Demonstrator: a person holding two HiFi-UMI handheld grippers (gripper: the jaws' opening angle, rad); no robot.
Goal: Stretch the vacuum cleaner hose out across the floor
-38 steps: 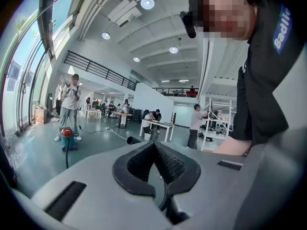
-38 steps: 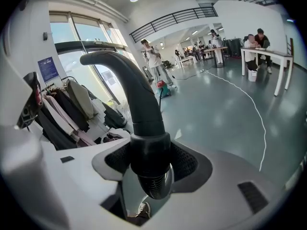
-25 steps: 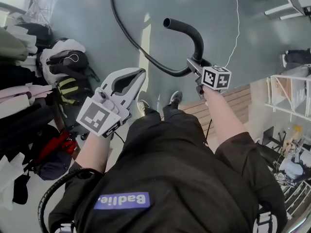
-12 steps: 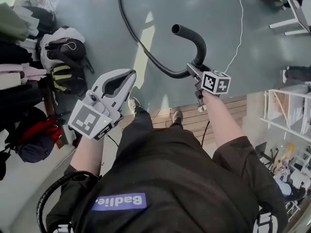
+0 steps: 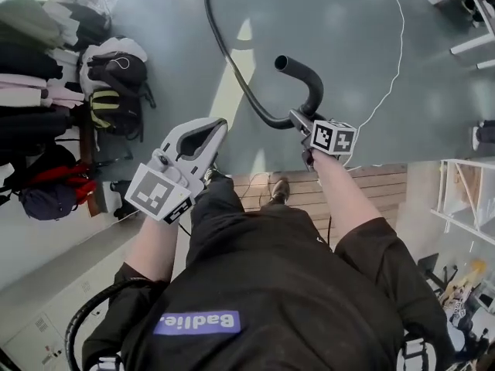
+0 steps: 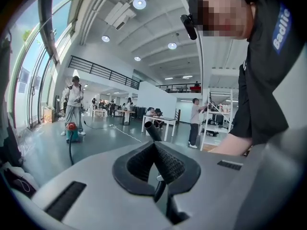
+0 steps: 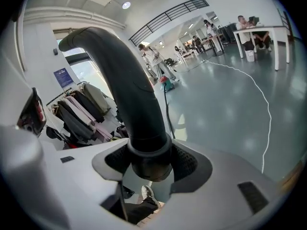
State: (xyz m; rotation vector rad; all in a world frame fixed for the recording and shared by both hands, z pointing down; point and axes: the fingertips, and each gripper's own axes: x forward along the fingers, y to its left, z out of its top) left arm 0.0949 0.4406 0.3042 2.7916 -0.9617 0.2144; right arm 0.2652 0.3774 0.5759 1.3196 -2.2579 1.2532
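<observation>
The black vacuum hose (image 5: 232,60) trails from the top of the head view across the grey floor to my right gripper (image 5: 298,118). That gripper is shut on the hose's rigid curved end tube (image 5: 313,79), which rises past the jaws and fills the right gripper view (image 7: 129,90). My left gripper (image 5: 219,124) hangs at the left, away from the hose, with its tips together and nothing between them. The left gripper view shows the tube's open end (image 6: 152,131) ahead. A small red vacuum cleaner (image 6: 72,131) stands far off beside a person.
Backpacks (image 5: 108,76) and hanging clothes line the left side. A thin white cable (image 5: 390,60) snakes over the floor at right. A wooden platform (image 5: 371,188) lies under the person's feet, with a white shelf (image 5: 472,199) at the right. A second ribbed hose (image 5: 85,323) loops by the left elbow.
The person has walked on, and both grippers have travelled with them and dropped slightly. The bags have slid up and to the left in view. The right gripper's hold on the tube is unchanged.
</observation>
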